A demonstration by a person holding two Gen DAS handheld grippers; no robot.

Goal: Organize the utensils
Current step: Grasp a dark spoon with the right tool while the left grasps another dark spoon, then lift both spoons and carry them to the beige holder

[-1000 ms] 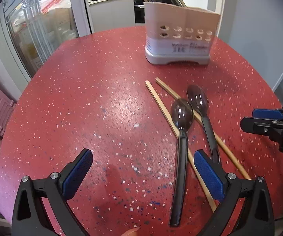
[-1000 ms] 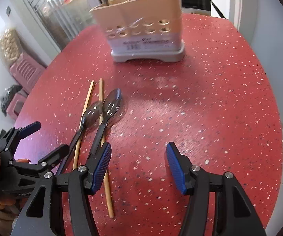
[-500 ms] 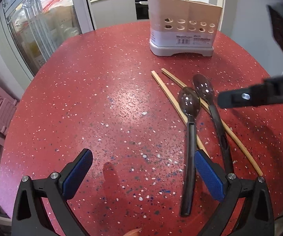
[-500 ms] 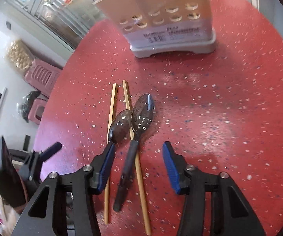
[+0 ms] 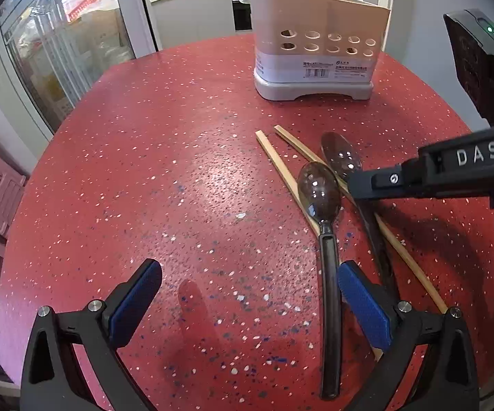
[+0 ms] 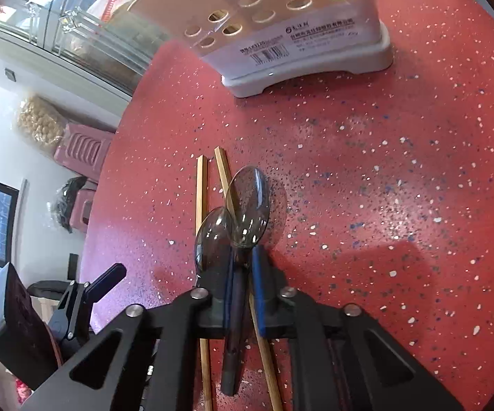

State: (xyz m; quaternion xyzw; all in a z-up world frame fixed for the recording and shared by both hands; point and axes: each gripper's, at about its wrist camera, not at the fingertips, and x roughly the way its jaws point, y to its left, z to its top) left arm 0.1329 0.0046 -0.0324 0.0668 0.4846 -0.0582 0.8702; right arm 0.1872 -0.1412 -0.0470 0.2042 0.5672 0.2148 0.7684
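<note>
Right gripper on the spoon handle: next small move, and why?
Probably lift straight up a little. The right gripper has just closed on one spoon by its handle; that spoon lies across a chopstick, beside the other spoon. A lift clears them before heading to the caddy.

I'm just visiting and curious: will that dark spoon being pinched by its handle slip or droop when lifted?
The spoon looks rigid plastic, so probably no droop. Its glossy, thin handle might twist between the right hand-held gripper pads. Likely light.
</note>
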